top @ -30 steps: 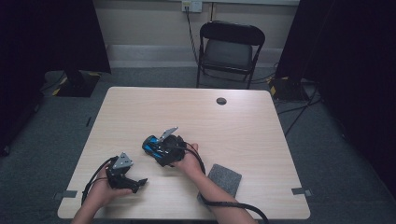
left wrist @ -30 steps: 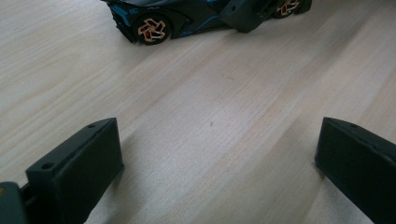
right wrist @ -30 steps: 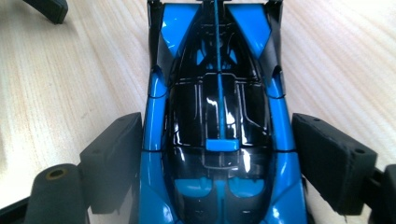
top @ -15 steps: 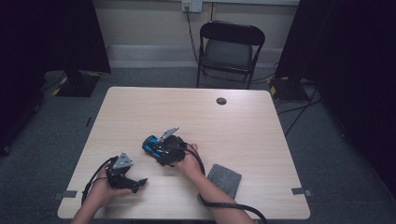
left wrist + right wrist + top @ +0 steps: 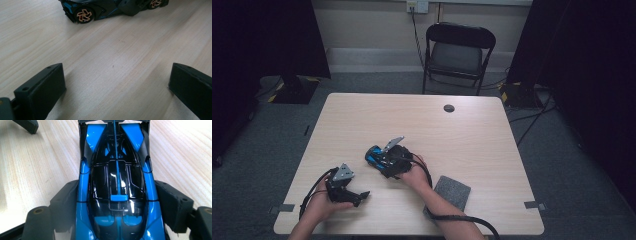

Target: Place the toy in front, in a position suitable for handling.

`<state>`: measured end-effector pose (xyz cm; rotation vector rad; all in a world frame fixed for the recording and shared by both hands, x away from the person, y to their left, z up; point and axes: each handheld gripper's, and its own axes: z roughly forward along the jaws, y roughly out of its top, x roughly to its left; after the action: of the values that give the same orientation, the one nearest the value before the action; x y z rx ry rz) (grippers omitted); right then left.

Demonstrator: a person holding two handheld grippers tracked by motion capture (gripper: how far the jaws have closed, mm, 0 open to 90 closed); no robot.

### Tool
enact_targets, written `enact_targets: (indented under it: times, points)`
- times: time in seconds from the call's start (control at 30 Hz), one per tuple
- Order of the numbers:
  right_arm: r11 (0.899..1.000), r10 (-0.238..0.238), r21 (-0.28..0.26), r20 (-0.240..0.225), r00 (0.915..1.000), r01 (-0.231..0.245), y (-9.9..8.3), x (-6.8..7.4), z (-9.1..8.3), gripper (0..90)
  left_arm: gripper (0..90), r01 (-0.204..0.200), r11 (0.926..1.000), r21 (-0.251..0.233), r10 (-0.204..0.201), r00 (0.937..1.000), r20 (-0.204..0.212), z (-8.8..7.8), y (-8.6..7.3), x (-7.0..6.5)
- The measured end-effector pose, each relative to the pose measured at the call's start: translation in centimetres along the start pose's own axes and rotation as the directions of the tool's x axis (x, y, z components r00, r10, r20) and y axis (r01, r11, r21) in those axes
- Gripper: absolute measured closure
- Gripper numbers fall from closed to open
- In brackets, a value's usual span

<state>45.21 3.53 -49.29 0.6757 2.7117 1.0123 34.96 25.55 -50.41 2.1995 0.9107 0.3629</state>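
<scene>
A blue and black toy car (image 5: 373, 156) with orange wheels stands on the wooden table (image 5: 472, 135), left of the middle. My right gripper (image 5: 384, 161) reaches over it from the rear. In the right gripper view the car (image 5: 117, 182) lies lengthwise between the jaws of my right gripper (image 5: 117, 195). They have just been closing and both pads press on its sides. My left gripper (image 5: 362, 196) rests near the front left edge, open, its jaws wide apart over bare wood (image 5: 116, 85). The car (image 5: 100, 10) shows ahead of it.
A grey felt pad (image 5: 452, 192) lies by the right forearm near the front edge. A small black round cap (image 5: 449, 108) sits in the table's far side. A black folding chair (image 5: 459, 55) stands behind the table. Cables trail off the front edge.
</scene>
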Motion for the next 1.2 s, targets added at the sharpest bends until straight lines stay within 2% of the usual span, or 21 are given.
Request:
enact_targets:
  times: [0.1,0.5,0.6,0.73,0.97,1.03,1.13,1.2]
  points:
    - [1.000,-0.001,0.001,0.017,0.9999,0.001,0.01,0.24,-0.08,24.3,0.0,0.000,1.0000,0.000,0.000,1.0000,0.000,0.00,0.00,0.00]
    - [1.000,0.003,0.015,0.006,1.0000,-0.003,0.45,0.05,-0.74,24.4,0.0,0.000,1.0000,0.000,0.000,1.0000,0.000,0.00,0.00,0.00]
    - [1.000,0.017,0.020,-0.001,0.9999,-0.017,0.45,-0.08,-0.94,24.4,0.0,0.000,1.0000,0.000,0.000,1.0000,0.000,0.00,0.00,0.00]
    - [0.999,0.019,0.035,-0.009,0.9998,-0.018,-0.13,-0.25,-0.55,24.3,0.0,0.000,1.0000,0.000,0.000,1.0000,0.000,0.00,0.00,0.00]
    - [0.999,0.016,0.034,0.004,0.9999,-0.016,-0.27,-0.11,-0.60,23.8,0.0,0.000,1.0000,0.000,0.000,1.0000,0.000,0.00,0.00,0.00]
    - [0.999,0.028,0.027,-0.005,0.9996,-0.028,-0.33,-0.21,-0.63,22.4,0.0,0.000,1.0000,0.000,0.000,1.0000,0.000,0.00,0.00,0.00]
    - [1.000,0.008,0.022,0.004,1.0000,-0.008,-0.27,-0.21,-0.67,18.8,0.0,0.000,1.0000,0.000,0.000,1.0000,0.000,0.00,0.00,0.00]
    - [1.000,0.014,0.022,0.002,0.9999,-0.014,-0.07,-0.22,-0.61,17.3,0.0,0.000,1.0000,0.000,0.000,1.0000,0.000,0.00,0.00,-0.01]
